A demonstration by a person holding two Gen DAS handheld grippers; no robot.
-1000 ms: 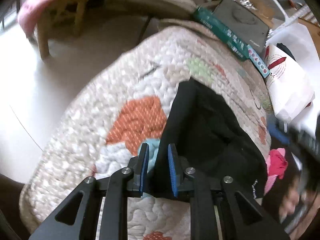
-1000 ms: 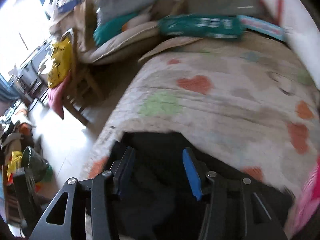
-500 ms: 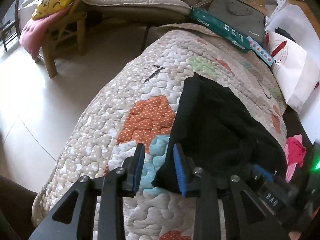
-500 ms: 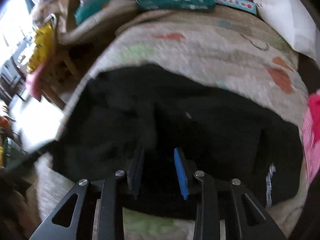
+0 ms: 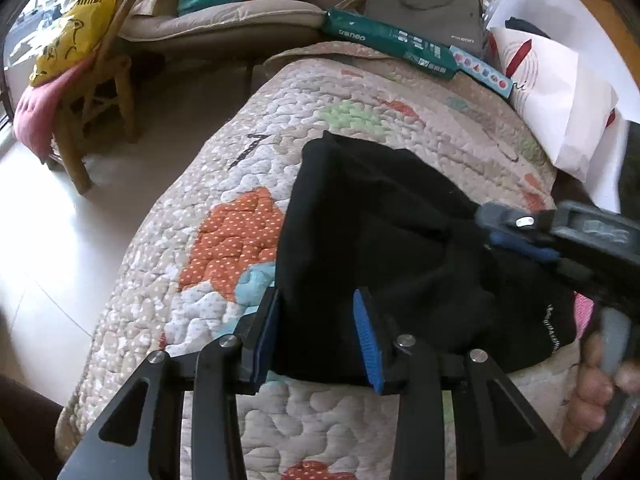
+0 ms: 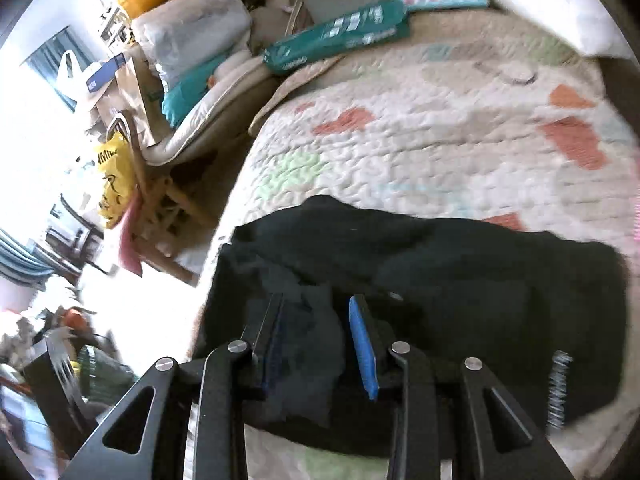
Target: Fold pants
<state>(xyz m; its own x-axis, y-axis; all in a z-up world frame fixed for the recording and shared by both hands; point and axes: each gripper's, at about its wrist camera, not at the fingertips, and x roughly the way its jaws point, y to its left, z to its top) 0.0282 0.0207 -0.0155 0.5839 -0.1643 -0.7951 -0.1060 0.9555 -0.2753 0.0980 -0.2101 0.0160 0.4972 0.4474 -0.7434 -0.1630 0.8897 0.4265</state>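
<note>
Pants (image 5: 380, 248), black and bunched, lie on the quilt (image 5: 224, 240) of the bed, near its left edge, with both my grippers over their near hem.

My left gripper (image 5: 316, 332) has its fingers apart and opening, cloth between them but no longer pinched; my right gripper (image 6: 316, 340) stands part open over a dark fold, and I cannot tell if its pads press it. I judge the risk to be the loosened hem slumping and undoing the fold, or the pile sliding off the bed's left side. White lettering near the waistband is too small to read. A green pack (image 5: 384, 42) at the far end reads roughly "sueno".
</note>
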